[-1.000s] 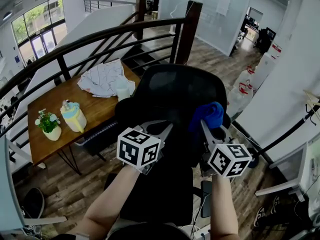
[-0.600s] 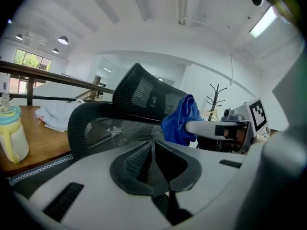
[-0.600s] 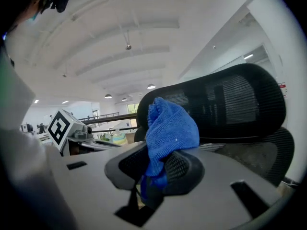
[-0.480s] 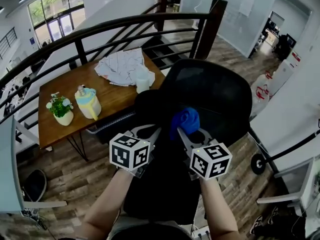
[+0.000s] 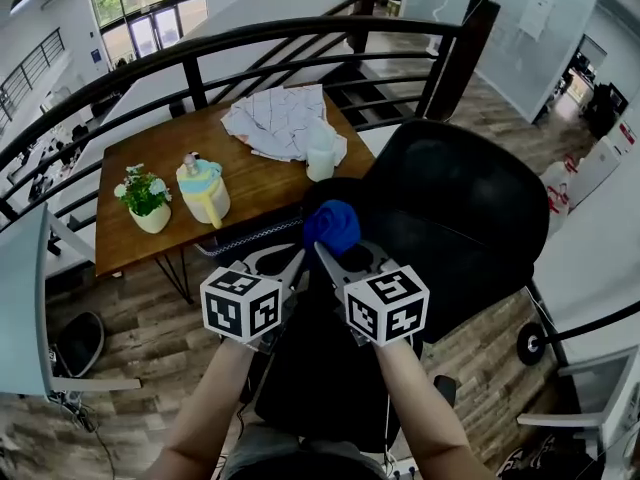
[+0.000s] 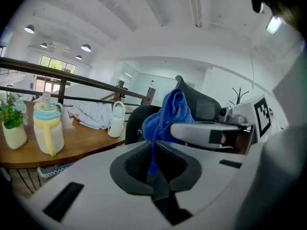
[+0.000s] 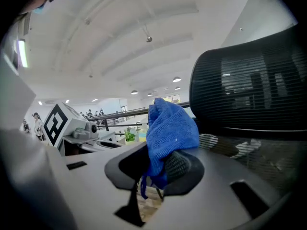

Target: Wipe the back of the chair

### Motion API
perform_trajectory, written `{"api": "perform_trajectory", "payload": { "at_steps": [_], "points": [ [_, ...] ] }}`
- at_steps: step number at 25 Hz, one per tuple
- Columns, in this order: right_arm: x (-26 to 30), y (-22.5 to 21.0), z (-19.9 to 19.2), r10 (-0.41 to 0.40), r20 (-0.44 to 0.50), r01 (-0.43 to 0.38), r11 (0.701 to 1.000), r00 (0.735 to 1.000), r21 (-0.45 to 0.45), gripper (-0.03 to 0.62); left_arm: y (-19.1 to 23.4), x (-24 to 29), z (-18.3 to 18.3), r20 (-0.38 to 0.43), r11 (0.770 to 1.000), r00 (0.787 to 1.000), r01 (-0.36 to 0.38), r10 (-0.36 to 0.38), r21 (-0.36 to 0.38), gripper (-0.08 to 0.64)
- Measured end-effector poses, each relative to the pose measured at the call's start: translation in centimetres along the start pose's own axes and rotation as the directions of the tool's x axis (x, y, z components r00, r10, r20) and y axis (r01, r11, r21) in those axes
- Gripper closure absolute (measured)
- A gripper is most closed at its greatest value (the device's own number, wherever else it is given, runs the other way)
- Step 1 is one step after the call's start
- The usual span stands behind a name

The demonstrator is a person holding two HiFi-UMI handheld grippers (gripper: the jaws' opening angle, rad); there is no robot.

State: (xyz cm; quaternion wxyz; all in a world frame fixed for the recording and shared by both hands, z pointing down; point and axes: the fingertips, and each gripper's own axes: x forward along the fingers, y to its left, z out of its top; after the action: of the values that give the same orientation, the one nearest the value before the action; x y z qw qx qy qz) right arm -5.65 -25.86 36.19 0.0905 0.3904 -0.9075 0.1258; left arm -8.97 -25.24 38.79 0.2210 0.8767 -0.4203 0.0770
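In the head view the black office chair's back (image 5: 460,208) fills the middle right. My right gripper (image 5: 322,251) is shut on a bunched blue cloth (image 5: 332,225), which sits at the back's left edge. Close on its left is my left gripper (image 5: 297,259), jaws together and apparently holding nothing. The right gripper view shows the cloth (image 7: 170,128) pinched between the right gripper's (image 7: 153,169) pads, with the mesh chair back (image 7: 254,90) just to the right. The left gripper view has my left gripper (image 6: 154,162) shut, with the cloth (image 6: 168,114) beyond it and the chair (image 6: 204,107) behind.
A wooden table (image 5: 150,163) stands left of the chair with a potted plant (image 5: 145,203), a yellow and teal jug (image 5: 203,190), a white cup (image 5: 320,153) and a crumpled white garment (image 5: 280,118). A dark curved railing (image 5: 250,43) runs behind it, above a stairwell.
Both grippers and the blue cloth have moved left across the chair back, from its right side to its left edge. The right gripper has stayed shut on the cloth.
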Motion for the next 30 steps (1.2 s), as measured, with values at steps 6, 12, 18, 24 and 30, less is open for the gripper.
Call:
{"api": "perform_trajectory", "payload": {
  "at_steps": [6, 12, 18, 24, 30],
  "points": [
    [3.2, -1.1, -0.6, 0.02, -0.023, -0.02, 1.0, 1.0, 0.019, 0.502, 2.1, -0.5, -0.5, 0.006, 0.998, 0.999, -0.05, 0.05, -0.039, 0.525],
    [4.0, -2.7, -1.5, -0.001, -0.053, 0.004, 0.998, 0.999, 0.06, 0.502, 2.1, 0.5, -1.6, -0.021, 0.998, 0.999, -0.043, 0.042, -0.043, 0.525],
    [2.9, -5.4, -3.0, -0.065, -0.08, 0.07, 0.995, 0.995, 0.066, 0.502, 0.8, 2.0, -2.0, -0.039, 0.999, 0.999, -0.018, 0.016, -0.039, 0.525],
    [0.8, -7.7, -4.2, -0.112, -0.083, 0.12, 0.988, 0.99, 0.1, 0.502, -1.1, 4.0, -2.2, -0.06, 0.999, 0.998, 0.024, -0.025, -0.021, 0.525],
    [-1.6, -9.6, -4.7, -0.149, -0.079, 0.158, 0.981, 0.986, 0.117, 0.502, -3.4, 5.9, -2.4, -0.079, 0.998, 0.995, 0.066, -0.067, -0.009, 0.525]
  ]
}}
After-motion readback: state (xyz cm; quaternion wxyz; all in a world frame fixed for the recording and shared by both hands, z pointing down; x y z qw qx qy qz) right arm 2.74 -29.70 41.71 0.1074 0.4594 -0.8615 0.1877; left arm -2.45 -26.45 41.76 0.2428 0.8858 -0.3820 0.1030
